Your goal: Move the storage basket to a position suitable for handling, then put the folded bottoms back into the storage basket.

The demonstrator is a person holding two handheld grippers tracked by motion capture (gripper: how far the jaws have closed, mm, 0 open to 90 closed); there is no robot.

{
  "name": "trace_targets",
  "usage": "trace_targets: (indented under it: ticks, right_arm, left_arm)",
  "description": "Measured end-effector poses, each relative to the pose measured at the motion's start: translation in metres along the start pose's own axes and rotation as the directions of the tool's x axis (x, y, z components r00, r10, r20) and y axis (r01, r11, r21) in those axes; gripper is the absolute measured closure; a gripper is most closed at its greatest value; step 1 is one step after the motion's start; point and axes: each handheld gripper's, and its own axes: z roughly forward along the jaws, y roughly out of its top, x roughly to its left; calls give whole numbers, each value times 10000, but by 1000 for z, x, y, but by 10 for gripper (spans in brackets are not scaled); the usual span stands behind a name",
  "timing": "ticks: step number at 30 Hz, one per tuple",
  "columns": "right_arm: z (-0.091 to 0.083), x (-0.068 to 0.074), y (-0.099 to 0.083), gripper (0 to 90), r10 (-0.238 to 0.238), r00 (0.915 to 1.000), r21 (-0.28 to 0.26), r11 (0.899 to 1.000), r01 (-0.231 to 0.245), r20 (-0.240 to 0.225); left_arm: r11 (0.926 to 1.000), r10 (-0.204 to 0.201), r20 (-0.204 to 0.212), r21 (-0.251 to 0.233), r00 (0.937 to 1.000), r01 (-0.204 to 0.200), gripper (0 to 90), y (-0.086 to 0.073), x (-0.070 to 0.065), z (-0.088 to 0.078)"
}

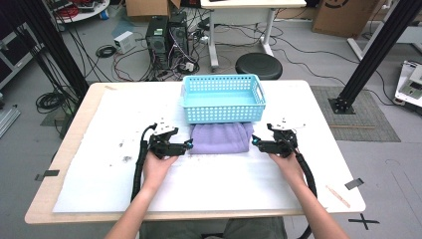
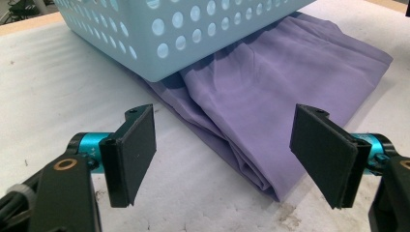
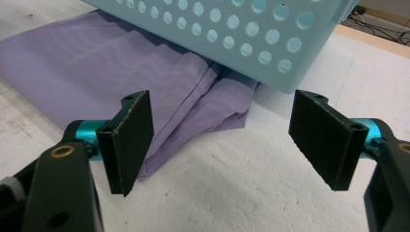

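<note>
**Folded Cloth at the Basket: Both Grippers Staged, No Grasp Made**

The folded purple cloth [image 1: 220, 138] lies flat on the table [image 1: 209, 184], near its middle and toward the far edge. Its far portion is tucked under the near wall of the light-blue basket [image 1: 223, 98], which rests partly on it.

The left gripper [image 1: 189, 144] sits at the left end of the cloth and the right gripper [image 1: 254, 141] at the right end, both pointing inward. In each gripper view the jaws stand wide apart with nothing between the pads; the cloth edge lies just ahead of them.

Progress, as judged: the cloth is folded and positioned, but no grasp exists. Gripping both ends and moving the cloth, probably into the basket, remain to be done.

Clearances: the table is open toward the near edge and toward both side edges, giving free room to withdraw. Toward the far edge, the basket wall blocks travel and pins the cloth; expect drag on the basket when the cloth is pulled.
</note>
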Motion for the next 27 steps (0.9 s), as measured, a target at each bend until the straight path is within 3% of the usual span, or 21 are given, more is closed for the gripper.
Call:
trace_targets:
  ticks: [5,8,10,15,21,23,24,25,26,27]
  right_arm:
    - [-1,1,1,242,19,10000,-95,10000,-19,15]
    - [0,1,0,242,33,10000,-110,9999,-34,-75]
    - [0,2,0,242,119,9999,-115,9999,-121,-112]
    - [1,5,0,220,529,9980,-107,9985,-533,-354]
    - [12,15,-2,223,626,9972,300,9977,-613,-413]
    - [18,19,-3,229,802,9954,652,9949,-767,-534]
    - [25,22,-3,246,799,9961,1010,9920,-757,-381]
    - [25,22,-3,246,799,9961,1010,9920,-757,-381]
    - [34,23,-3,252,1080,9939,1520,9829,-1036,-212]
    - [34,23,-3,252,1080,9939,1520,9829,-1036,-212]
  left_arm:
    - [9999,-39,98,109,9999,38,246,0,-1,1]
    - [9988,-440,347,214,9984,433,246,-1,-3,4]
    - [9983,-495,333,313,9982,484,246,-1,-4,6]
    - [9897,-1203,224,803,9925,1182,247,-4,-9,10]
    - [9797,-1415,112,1453,9899,1384,247,-8,-14,21]
    - [9750,-1503,92,1667,9886,1467,251,-10,-15,25]
    - [9747,-1471,-121,1683,9890,1471,257,-9,-15,26]
    - [9747,-1471,-121,1683,9890,1471,257,-9,-15,26]
    - [9695,-1733,-183,1725,9847,1739,261,-9,-13,27]
    - [9695,-1733,-183,1725,9847,1739,265,-9,-13,27]
